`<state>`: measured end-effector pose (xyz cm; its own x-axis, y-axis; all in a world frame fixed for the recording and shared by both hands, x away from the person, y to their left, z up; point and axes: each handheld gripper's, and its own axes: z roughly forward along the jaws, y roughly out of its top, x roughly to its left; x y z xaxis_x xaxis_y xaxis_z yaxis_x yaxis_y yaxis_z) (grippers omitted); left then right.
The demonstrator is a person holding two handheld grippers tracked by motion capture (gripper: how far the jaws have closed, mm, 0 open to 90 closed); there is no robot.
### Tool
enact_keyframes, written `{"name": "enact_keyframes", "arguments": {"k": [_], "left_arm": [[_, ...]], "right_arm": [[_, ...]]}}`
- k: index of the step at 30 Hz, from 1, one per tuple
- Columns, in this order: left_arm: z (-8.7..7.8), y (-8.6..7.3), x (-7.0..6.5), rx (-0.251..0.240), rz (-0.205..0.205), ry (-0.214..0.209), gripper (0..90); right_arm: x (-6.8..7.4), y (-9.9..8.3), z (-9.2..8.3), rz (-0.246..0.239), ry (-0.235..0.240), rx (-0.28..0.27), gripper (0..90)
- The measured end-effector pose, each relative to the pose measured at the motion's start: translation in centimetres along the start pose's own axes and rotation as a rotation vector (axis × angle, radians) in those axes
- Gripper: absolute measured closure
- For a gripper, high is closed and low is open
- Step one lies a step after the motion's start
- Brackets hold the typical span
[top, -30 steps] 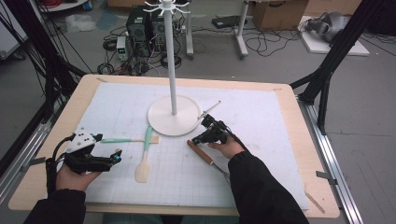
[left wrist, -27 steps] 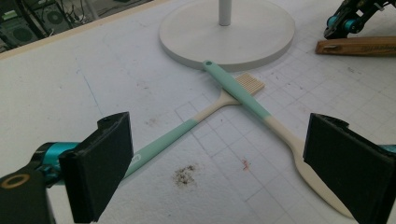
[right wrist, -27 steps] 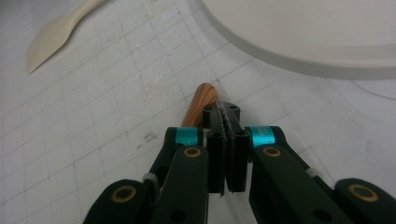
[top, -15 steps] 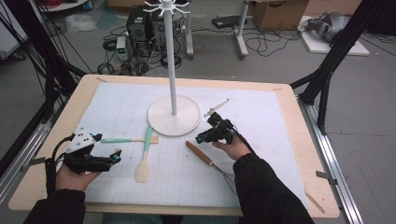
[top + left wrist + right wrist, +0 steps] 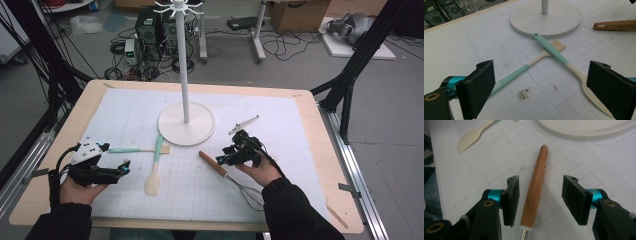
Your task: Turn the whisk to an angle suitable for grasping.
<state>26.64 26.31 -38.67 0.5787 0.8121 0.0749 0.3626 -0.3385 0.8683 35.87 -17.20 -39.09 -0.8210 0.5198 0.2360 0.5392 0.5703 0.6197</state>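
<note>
The whisk's tapered brown wooden handle (image 5: 535,187) looks smooth and satin, its grain running in fine lengthwise stripes; thin bright metal wires (image 5: 248,192) form its head. The right claw (image 5: 539,200) carries black pads (image 5: 513,195) with a rough, gritty matt face and glossy teal metal collars. The mint-and-cream spatula (image 5: 569,66) and the matching brush (image 5: 524,70) look like matt silicone. The round white stand base (image 5: 546,18) is smooth, dull plastic. A white gridded paper-like mat (image 5: 200,190), smudged, covers the pale wooden bench (image 5: 330,165).
</note>
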Motion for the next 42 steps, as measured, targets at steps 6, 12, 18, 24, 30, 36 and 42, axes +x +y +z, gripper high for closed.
{"name": "enact_keyframes", "arguments": {"k": [6, 12, 18, 24, 30, 36, 42], "left_arm": [[0.0, 0.0, -0.1, -0.004, 0.003, 0.000, 8.8], [0.0, 0.0, -0.1, -0.005, 0.002, 0.002, 8.8], [0.0, 0.0, -0.1, -0.003, 0.004, 0.002, 8.8], [0.0, 0.0, -0.1, -0.003, 0.004, 0.002, 8.8], [0.1, 0.0, -0.1, 0.000, 0.011, 0.001, 8.8], [0.0, 0.1, -0.1, -0.001, 0.012, 0.002, 8.9], [0.0, 0.1, -0.1, -0.002, 0.011, 0.001, 9.0]], "right_arm": [[1.2, -1.1, 0.7, -0.053, -0.009, 0.066, 44.8], [1.1, -1.7, 1.3, -0.045, -0.015, 0.103, 50.6], [1.5, -1.9, 2.0, -0.044, -0.026, 0.157, 55.8], [1.5, -2.2, 2.5, -0.039, -0.038, 0.190, 60.1], [2.0, -2.2, 2.7, -0.067, -0.078, 0.195, 62.6], [2.6, -2.1, 2.8, -0.070, -0.113, 0.216, 66.7], [2.4, -2.0, 2.7, -0.020, -0.120, 0.224, 71.9]]}}
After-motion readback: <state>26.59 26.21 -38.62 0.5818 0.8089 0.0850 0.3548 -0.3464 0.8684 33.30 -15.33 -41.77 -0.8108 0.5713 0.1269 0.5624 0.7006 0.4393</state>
